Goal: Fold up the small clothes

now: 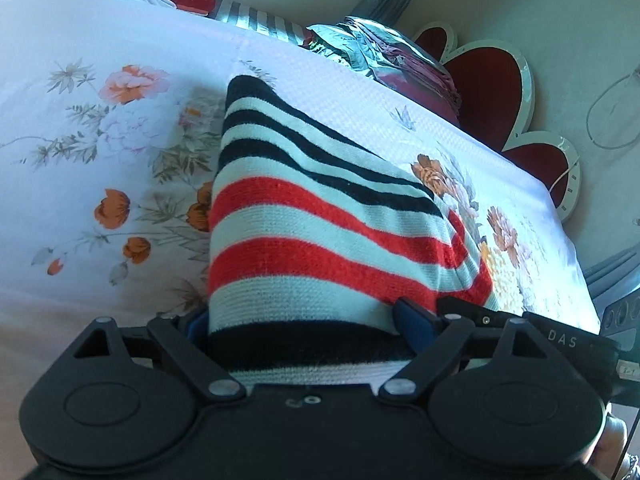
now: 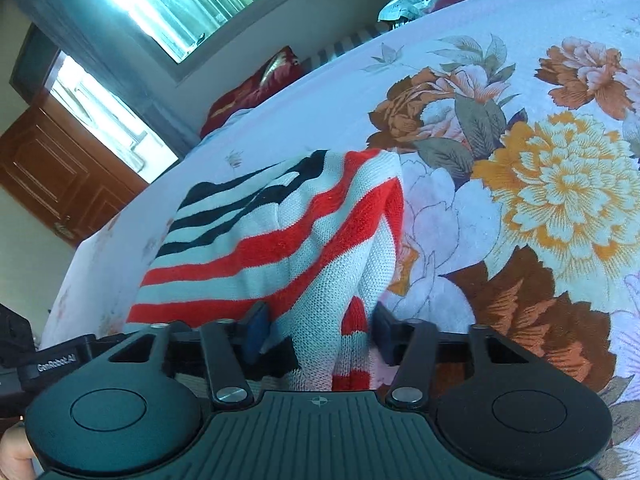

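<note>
Both grippers, left (image 1: 304,320) and right (image 2: 318,326), clamped on striped sweater (image 1: 312,220); brown door (image 2: 52,176) only in right view.

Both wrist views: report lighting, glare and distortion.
Left wrist view: even daylight, bed edge bowed by the fisheye, striped sweater sharp. Right wrist view: windows blown out with a teal cast, door tilted and curved, flowered bedsheet crisp.
</note>
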Demonstrator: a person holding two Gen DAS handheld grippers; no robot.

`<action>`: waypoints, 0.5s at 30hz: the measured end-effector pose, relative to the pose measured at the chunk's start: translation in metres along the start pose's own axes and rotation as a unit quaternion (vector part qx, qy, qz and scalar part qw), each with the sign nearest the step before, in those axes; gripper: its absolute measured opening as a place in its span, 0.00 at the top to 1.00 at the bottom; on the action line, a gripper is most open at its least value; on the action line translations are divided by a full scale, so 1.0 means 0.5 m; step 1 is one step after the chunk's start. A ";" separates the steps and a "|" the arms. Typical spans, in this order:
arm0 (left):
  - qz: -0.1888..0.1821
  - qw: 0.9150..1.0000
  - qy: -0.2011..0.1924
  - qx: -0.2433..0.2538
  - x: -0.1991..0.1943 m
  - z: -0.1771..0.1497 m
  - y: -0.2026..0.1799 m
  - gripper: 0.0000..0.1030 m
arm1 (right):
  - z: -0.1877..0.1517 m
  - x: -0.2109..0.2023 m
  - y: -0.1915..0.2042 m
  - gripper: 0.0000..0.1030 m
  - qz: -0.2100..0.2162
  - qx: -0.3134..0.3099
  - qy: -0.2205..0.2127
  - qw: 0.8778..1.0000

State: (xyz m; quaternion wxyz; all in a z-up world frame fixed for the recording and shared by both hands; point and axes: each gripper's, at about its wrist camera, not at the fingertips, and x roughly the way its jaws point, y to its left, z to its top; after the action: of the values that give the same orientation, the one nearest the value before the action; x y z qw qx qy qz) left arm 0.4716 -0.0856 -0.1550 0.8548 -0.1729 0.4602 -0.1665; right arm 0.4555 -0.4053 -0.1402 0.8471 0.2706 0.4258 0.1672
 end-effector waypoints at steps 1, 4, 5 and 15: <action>0.001 1.000 -0.001 0.005 -0.002 0.001 -0.002 0.21 | 0.001 -0.003 0.003 0.61 -0.001 -0.002 0.000 1.000; 0.007 1.000 -0.007 0.020 -0.013 0.001 -0.008 0.31 | 0.000 -0.005 0.013 0.62 -0.009 -0.010 -0.004 1.000; 0.009 1.000 -0.009 0.027 -0.015 0.001 -0.011 0.32 | -0.002 -0.001 0.014 0.62 -0.013 -0.010 -0.005 1.000; -0.001 0.997 -0.026 0.072 -0.057 0.007 -0.038 0.53 | -0.006 -0.040 0.066 0.67 -0.012 0.000 -0.040 0.999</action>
State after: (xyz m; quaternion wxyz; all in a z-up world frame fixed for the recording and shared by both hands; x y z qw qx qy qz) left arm 0.4574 -0.0891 -0.1241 0.8763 -0.1153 0.4246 -0.1961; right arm 0.4397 -0.3883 -0.1089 0.8655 0.2717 0.3947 0.1462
